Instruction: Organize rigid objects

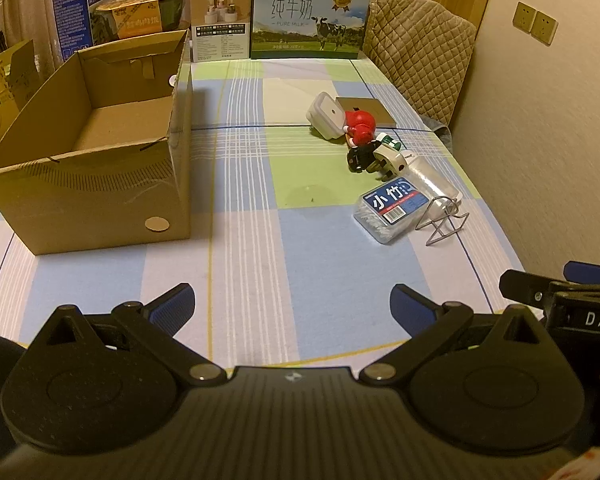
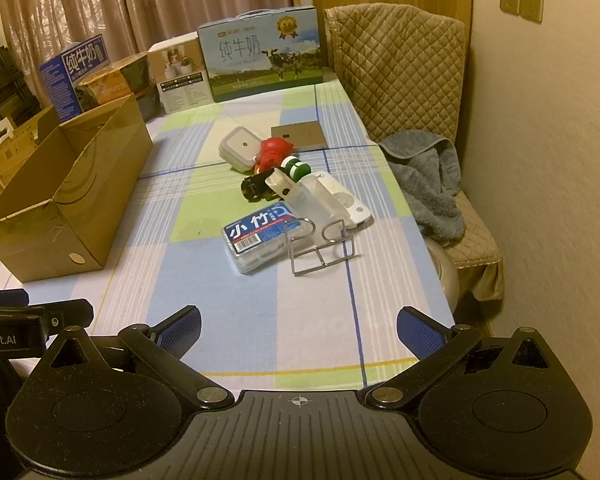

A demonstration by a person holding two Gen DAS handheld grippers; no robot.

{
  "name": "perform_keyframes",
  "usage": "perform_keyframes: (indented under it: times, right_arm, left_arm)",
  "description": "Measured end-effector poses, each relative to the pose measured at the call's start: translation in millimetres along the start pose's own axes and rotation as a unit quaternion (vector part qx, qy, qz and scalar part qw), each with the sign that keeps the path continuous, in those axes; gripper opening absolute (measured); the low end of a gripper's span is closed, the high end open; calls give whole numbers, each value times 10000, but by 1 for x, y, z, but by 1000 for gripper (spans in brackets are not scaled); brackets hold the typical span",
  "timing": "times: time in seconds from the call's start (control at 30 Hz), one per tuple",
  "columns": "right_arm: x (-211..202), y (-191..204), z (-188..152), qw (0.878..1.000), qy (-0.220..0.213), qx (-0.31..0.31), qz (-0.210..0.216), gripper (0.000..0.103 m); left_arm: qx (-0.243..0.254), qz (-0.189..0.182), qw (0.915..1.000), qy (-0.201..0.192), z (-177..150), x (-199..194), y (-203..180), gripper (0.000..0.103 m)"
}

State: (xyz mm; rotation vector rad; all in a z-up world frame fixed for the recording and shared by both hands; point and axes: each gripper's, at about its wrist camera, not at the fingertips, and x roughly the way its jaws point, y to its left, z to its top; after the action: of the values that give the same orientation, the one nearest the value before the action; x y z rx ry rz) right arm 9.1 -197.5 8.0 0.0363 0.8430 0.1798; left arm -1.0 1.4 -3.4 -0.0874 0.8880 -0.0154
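Left gripper [image 1: 293, 306] fills the near edge of its own view, blue pads spread wide and holding nothing. At eleven o'clock sits the empty cardboard box [image 1: 100, 152]; at one o'clock the clutter, nearest of it the toothpick case [image 1: 388, 210], long axis running toward ten o'clock.

Right gripper [image 2: 299, 330] likewise gapes wide, empty (nothing yet lifted, I'd judge). At twelve o'clock lies the toothpick case [image 2: 260, 238], its length nearly crosswise, wire stand [image 2: 320, 244] touching it. Best to close across the narrow width, clear of that wire.
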Motion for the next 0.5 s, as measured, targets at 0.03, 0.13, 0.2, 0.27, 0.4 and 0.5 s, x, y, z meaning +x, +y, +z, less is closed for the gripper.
perform_keyframes:
  times: [0.03, 0.13, 0.2, 0.27, 0.4, 0.5]
  right_arm:
    - [0, 0, 0, 10000, -1, 2, -2, 101]
    - [-1, 0, 1, 10000, 3, 6, 1, 101]
    - [0, 0, 1, 10000, 3, 8, -1, 101]
    - [0, 1, 1, 10000, 2, 12, -1, 101]
    - [0, 1, 1, 10000, 7, 9, 1, 101]
    - [0, 1, 1, 10000, 9, 12, 3, 101]
  left_arm:
    - [-2, -3, 10000, 0, 0, 0, 0, 102]
    - [-4, -4, 10000, -3, 0, 0, 0, 102]
    - [-9, -10, 10000, -1, 0, 0, 0, 102]
    - [-8, -6, 10000, -4, 0, 0, 0, 102]
    - [-25, -11, 10000, 13, 0, 0, 1, 102]
    - [-29, -5, 10000, 6, 0, 0, 1, 102]
